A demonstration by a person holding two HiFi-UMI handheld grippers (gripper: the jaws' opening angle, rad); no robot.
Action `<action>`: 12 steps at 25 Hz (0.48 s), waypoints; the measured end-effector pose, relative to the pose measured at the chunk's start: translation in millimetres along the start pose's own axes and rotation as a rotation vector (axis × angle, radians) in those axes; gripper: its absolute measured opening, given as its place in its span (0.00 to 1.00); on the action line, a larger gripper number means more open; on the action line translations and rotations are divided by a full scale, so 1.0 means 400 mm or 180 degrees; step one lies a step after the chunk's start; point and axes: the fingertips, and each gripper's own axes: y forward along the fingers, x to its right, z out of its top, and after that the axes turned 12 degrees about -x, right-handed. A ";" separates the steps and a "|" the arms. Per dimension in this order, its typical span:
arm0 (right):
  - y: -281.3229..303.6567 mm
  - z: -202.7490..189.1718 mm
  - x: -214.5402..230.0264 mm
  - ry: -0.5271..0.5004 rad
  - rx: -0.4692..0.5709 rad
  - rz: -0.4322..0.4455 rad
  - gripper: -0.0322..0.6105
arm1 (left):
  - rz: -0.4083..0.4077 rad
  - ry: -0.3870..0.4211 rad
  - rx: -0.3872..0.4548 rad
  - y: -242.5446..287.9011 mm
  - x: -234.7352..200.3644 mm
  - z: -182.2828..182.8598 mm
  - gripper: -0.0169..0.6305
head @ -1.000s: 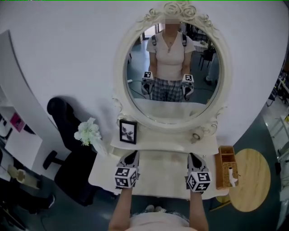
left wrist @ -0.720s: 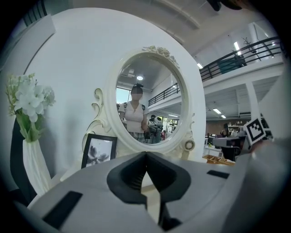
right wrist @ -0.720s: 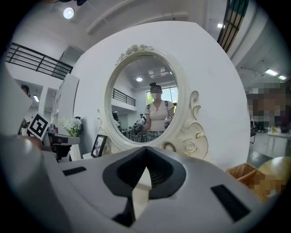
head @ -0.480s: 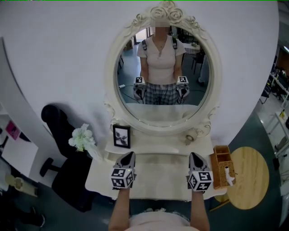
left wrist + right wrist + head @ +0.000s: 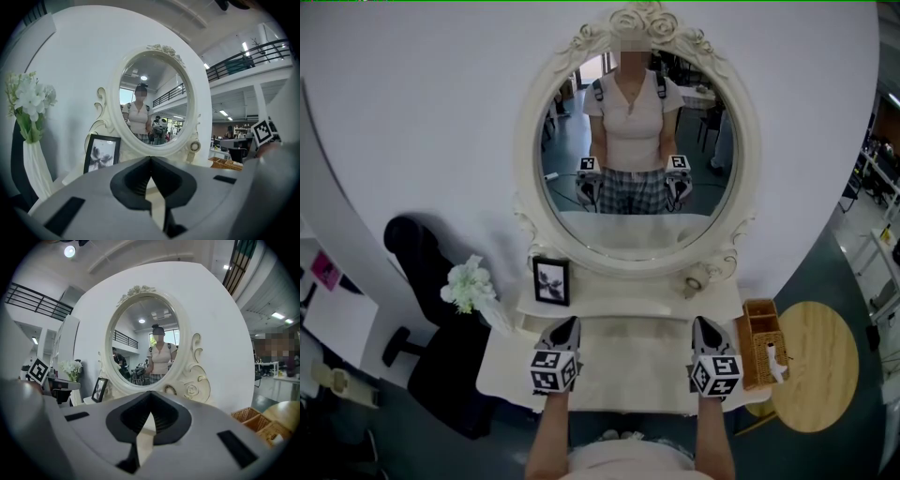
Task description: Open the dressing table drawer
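We hold our left gripper point(image 5: 565, 324) and right gripper point(image 5: 705, 324), both pinched closed and empty, above the cream-white dressing table point(image 5: 633, 367). Its drawer is out of sight, likely under the front edge, below both, running side to side, equally near.

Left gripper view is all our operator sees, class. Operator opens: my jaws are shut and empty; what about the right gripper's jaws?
Observer: The right gripper has its jaws together too, with nothing between them.
Operator: What stands right of the dressing table?
Observer: A round wooden side table, just past the wicker basket.
Operator: And to its left?
Observer: A black office chair, beside the white flowers.
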 end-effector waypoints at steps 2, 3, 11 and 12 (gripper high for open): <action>-0.002 -0.003 -0.001 0.0002 -0.0003 0.0004 0.07 | 0.0001 0.0003 -0.0001 -0.003 0.002 0.000 0.07; -0.002 -0.004 -0.001 0.0002 -0.0007 0.0005 0.07 | 0.0001 0.0005 -0.0002 -0.004 0.002 -0.001 0.07; 0.003 -0.011 -0.003 -0.0002 -0.0015 0.0010 0.07 | -0.0005 0.0009 -0.0020 -0.001 0.004 -0.010 0.07; 0.001 -0.010 -0.002 -0.0002 -0.0014 0.0010 0.07 | -0.0004 0.0005 -0.0020 -0.002 0.005 -0.012 0.07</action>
